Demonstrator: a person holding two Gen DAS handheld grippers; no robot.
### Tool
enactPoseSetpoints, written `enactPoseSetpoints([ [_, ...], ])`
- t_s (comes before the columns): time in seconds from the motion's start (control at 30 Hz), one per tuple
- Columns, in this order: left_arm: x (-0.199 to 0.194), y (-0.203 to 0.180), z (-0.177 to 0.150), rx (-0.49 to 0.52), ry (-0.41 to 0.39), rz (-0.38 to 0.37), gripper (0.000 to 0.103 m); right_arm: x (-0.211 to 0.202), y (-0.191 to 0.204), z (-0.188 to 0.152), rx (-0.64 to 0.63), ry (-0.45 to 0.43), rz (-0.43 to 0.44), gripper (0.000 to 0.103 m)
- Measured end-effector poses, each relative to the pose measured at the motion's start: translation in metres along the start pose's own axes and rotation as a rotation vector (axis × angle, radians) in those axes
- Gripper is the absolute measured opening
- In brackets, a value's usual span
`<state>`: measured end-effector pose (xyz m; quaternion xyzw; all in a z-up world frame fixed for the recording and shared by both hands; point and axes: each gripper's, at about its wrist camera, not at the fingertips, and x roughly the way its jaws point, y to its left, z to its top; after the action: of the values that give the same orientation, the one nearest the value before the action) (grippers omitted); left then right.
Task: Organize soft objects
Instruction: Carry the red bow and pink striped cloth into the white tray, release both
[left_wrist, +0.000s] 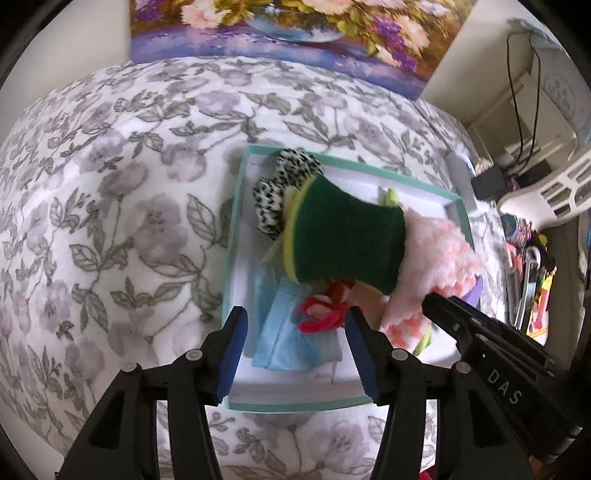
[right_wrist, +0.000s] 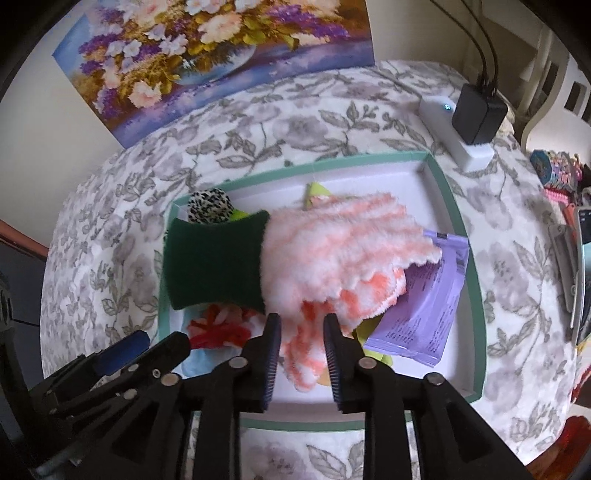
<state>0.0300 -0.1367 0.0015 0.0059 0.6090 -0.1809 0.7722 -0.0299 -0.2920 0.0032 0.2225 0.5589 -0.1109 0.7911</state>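
Teal-rimmed and white inside, the shallow box (right_wrist: 476, 288) sits on a floral-print cloth (left_wrist: 110, 221). At its left, the left gripper (left_wrist: 295, 354) hangs low with jaws spread wide, a light blue cloth (left_wrist: 284, 339) and a red-and-white yarn pompom (left_wrist: 325, 314) lying between and just ahead of them, neither gripped. Beyond lies a dark green scouring sponge (right_wrist: 216, 262) overlapping a black-and-white pompom (right_wrist: 208, 208). Further right, the right gripper (right_wrist: 301, 354) holds its jaws narrowly apart astride a dangling corner of the fluffy pink-and-white cloth (right_wrist: 340, 254); whether they pinch it is unclear. A purple packet (right_wrist: 428, 310) lies rightmost.
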Motion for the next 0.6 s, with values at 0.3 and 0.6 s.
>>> enactPoseSetpoints([
  [0.3,-0.009,0.033,0.008,-0.066,-0.054,0.123,0.074,-0.005,0.006,0.001,-0.015,-0.015,0.001,0.055],
  [0.6,-0.007,0.045,0.010,-0.072,-0.064,0.193,0.084,-0.003,0.006,0.000,-0.012,-0.019,-0.006,0.081],
])
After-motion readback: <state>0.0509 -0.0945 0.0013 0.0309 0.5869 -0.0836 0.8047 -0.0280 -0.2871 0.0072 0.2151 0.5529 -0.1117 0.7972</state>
